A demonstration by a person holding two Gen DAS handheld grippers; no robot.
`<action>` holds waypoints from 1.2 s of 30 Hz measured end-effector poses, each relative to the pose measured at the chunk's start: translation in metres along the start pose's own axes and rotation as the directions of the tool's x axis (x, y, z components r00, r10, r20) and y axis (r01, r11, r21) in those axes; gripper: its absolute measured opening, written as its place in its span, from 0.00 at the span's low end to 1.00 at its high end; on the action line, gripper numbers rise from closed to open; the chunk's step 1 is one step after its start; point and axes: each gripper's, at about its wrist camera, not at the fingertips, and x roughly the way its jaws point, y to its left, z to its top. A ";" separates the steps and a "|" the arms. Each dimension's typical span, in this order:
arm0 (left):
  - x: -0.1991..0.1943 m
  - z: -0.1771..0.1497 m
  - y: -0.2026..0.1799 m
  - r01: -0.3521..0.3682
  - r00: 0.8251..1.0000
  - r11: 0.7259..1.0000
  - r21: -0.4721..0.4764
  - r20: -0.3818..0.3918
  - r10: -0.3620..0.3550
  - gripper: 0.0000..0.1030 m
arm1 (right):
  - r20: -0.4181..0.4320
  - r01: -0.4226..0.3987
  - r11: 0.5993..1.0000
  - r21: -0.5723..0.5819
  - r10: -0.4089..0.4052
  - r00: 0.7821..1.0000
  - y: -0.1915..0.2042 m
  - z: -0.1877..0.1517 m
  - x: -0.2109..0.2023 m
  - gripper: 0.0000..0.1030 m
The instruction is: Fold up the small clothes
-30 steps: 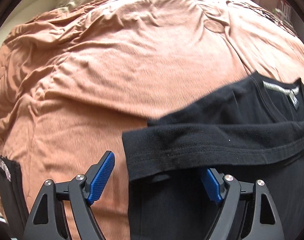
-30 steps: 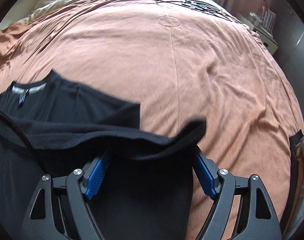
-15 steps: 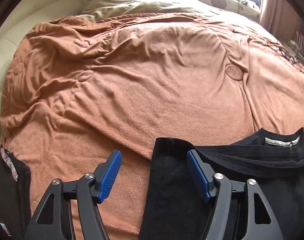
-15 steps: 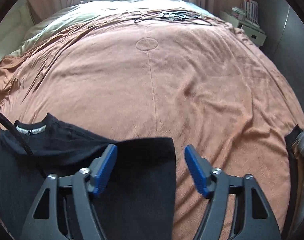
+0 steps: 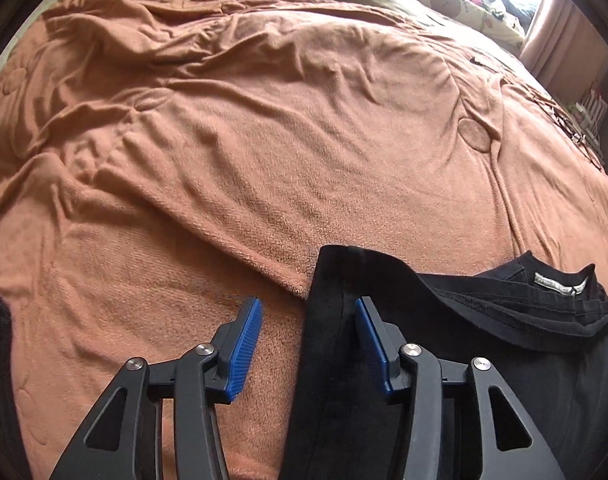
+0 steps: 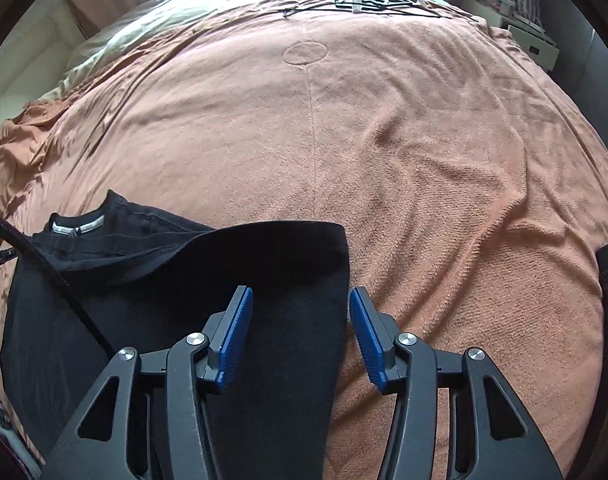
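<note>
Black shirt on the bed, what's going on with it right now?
A person with a handheld gripper in each hand is folding a black T-shirt on a bed covered with an orange blanket. The shirt lies partly folded, collar label showing. The left gripper straddles its left edge and the right gripper its right edge. Both sets of jaws have just been closing, but neither is pinching the fabric: the cloth lies beneath them, untouched by the pads.

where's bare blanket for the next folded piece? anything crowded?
Bare orange blanket runs right of the black shirt and beyond its collar, up to the cables at the far edge. Crowded: near side, where both grippers hang over the shirt's corners.
</note>
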 end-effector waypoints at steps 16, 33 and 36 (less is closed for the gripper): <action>-0.006 0.009 -0.007 0.008 0.997 1.000 0.010 0.083 -0.009 0.04 | 0.091 0.022 1.000 0.020 -0.024 0.996 0.010 0.010 -0.005 0.04; -0.056 0.018 0.005 -0.039 0.984 0.999 0.026 0.175 0.034 0.03 | 0.210 0.089 0.996 -0.012 -0.085 0.974 0.032 0.013 -0.061 0.04; -0.060 0.024 0.006 -0.045 0.979 0.999 0.012 0.198 0.041 0.03 | 0.218 0.103 0.995 -0.005 -0.099 0.971 0.033 0.020 -0.058 0.04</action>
